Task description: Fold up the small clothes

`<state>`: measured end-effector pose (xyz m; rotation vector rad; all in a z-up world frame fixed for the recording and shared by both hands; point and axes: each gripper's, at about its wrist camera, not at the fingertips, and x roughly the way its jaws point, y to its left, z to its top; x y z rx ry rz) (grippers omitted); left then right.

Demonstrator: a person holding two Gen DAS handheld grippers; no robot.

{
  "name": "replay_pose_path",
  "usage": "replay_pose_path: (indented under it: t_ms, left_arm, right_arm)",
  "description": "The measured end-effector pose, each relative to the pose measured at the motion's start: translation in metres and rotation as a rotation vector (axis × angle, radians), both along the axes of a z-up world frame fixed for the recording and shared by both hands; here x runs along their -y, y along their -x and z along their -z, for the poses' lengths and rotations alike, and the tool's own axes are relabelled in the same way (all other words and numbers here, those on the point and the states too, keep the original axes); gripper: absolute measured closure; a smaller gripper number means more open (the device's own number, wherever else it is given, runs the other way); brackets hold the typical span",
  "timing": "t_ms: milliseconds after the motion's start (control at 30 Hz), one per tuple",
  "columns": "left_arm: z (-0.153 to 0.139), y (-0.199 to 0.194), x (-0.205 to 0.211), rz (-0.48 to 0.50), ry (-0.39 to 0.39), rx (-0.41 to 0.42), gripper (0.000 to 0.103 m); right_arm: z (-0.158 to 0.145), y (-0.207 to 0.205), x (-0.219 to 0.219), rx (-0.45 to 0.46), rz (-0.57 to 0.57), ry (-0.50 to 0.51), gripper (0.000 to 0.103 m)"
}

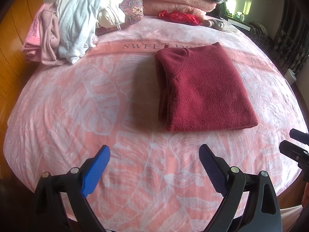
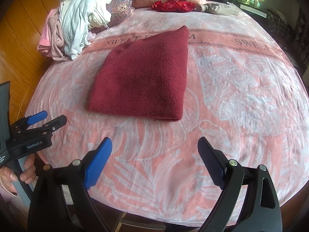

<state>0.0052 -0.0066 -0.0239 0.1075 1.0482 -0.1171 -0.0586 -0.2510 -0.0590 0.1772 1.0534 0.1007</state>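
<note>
Left gripper (image 1: 154,154), right gripper (image 2: 154,147): jaws spread, empty. Folded maroon sweater (image 1: 204,90) ahead of both, flat on pink leaf-print blanket (image 1: 77,104). Unfolded clothes pile (image 1: 73,29) far left. Wooden floor (image 2: 21,44) beyond left.

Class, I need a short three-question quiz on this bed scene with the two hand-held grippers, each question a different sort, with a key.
1. True or false: the folded dark red knitted sweater lies flat on the pink leaf-patterned blanket, touched by neither gripper.
2. Multiple choice: the left gripper is A) open, B) shut on cloth, C) out of view.
3. Fill in: the heap of unfolded pale clothes lies at the bed's far ____ corner.

Key: 1 true; 2 A; 3 left. The right gripper is open too.
</note>
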Motion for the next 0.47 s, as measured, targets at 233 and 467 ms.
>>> replay_pose_path:
  t_ms: [233,467]
  left_arm:
    - [0.0038,-0.0006,0.0002,0.011,-0.007,-0.008,0.009]
    - [0.0072,-0.0015,0.0017,0.01,-0.019,-0.02,0.009]
  right_arm:
    - [0.0005,-0.001,0.0019,-0.001,-0.002,-0.001,0.013]
    - [0.0027,-0.0004,0.005,-0.009,0.028,-0.01,0.012]
